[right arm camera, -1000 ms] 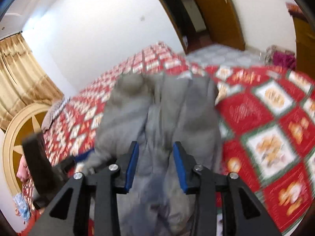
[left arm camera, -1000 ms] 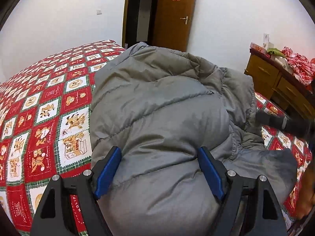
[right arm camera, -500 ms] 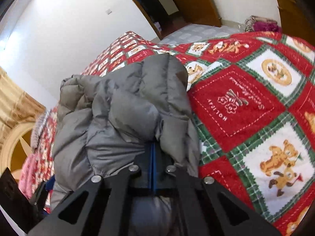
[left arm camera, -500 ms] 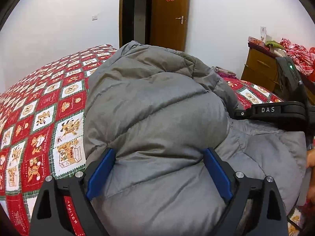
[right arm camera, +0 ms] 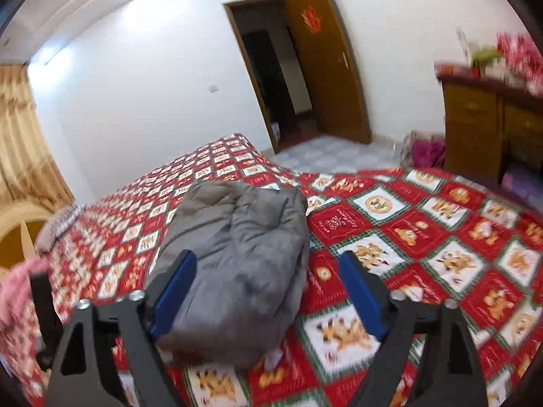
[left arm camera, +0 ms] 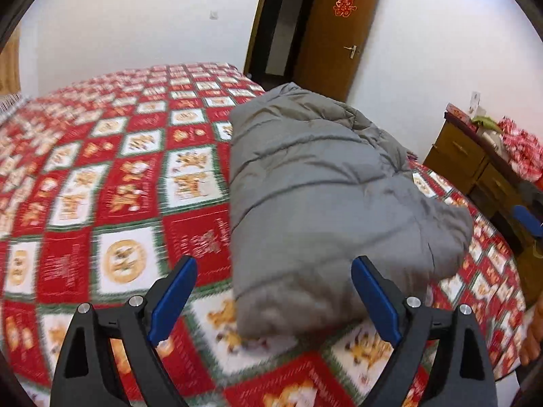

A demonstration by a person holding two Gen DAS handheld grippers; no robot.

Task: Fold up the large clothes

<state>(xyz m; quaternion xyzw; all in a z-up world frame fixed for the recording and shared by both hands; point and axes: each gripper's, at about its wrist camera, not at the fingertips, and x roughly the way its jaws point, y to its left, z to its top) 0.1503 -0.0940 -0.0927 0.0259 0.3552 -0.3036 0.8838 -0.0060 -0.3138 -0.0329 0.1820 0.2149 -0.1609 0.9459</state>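
Near the bed's front edge, on the red-and-white patchwork bedspread [left arm camera: 101, 203], lies the folded grey quilted puffer jacket [left arm camera: 322, 196], long axis running toward the door. Left gripper [left arm camera: 271, 291] and right gripper [right arm camera: 268, 288] both gape empty, the right's jaws having just opened; the left seems nearer, though blur hinders judging.

A puffy grey quilted jacket [left arm camera: 325, 196] is lying folded on a bed cover [left arm camera: 112, 183] that is showing red and white squares with green checked edges. Orange-brown bears are sitting in the white squares. White writing is showing in a red square just left of the jacket. Past the jacket, a brown wooden door [left arm camera: 336, 30] is wearing a red paper sign [left arm camera: 345, 5]. The wall is glowing white. Right of the jacket, a brown wooden dresser [left arm camera: 475, 162] is carrying red and white checked cloth [left arm camera: 522, 149].
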